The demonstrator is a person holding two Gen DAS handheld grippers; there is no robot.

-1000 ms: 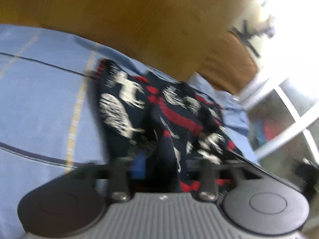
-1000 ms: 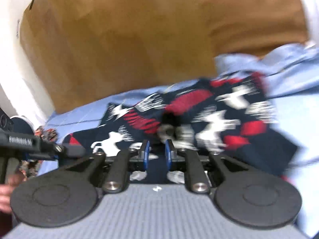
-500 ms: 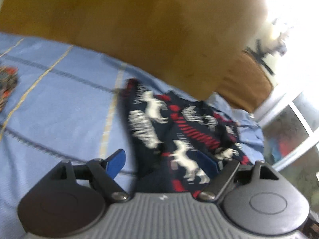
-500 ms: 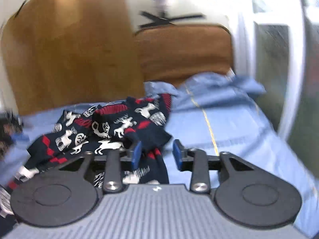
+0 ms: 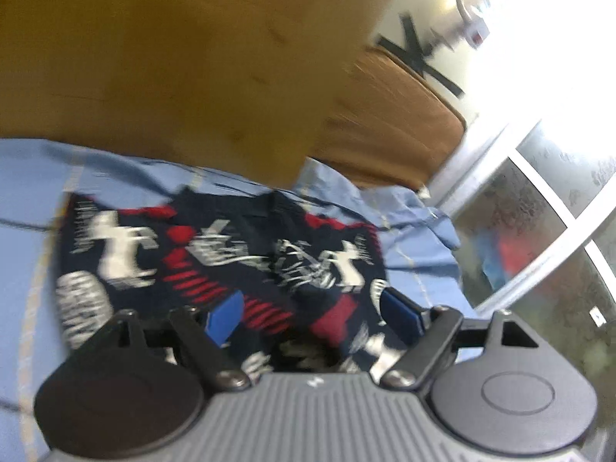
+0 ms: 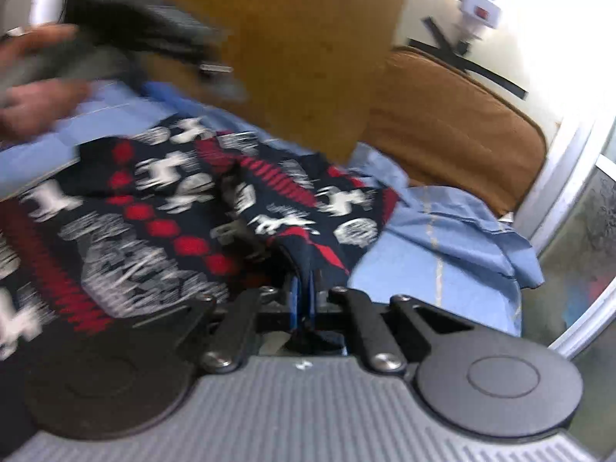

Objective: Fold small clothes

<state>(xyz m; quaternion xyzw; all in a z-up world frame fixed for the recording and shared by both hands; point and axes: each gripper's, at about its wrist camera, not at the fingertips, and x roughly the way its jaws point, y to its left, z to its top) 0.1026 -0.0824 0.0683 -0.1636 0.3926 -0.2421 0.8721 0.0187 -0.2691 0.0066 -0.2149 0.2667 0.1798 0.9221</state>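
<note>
A small navy garment (image 5: 215, 254) with white animal and red zigzag patterns lies rumpled on the blue sheet (image 5: 27, 200). My left gripper (image 5: 312, 313) is open, its blue pads spread just above the cloth's near part. In the right wrist view the same garment (image 6: 154, 208) spreads to the left. My right gripper (image 6: 302, 294) is shut on a raised fold of its near edge. The other hand-held gripper (image 6: 146, 38) and the person's hand (image 6: 34, 96) show blurred at the upper left.
A wooden headboard (image 5: 184, 61) and a brown cushion (image 6: 454, 123) stand behind the bed. Bunched blue sheet (image 6: 462, 223) lies to the right of the garment. A white-framed glass door (image 5: 546, 208) is at the far right.
My right gripper was open half a second ago and has closed on a fold of the garment. My left gripper released the cloth a second ago, stays open, and has shifted right over it.
</note>
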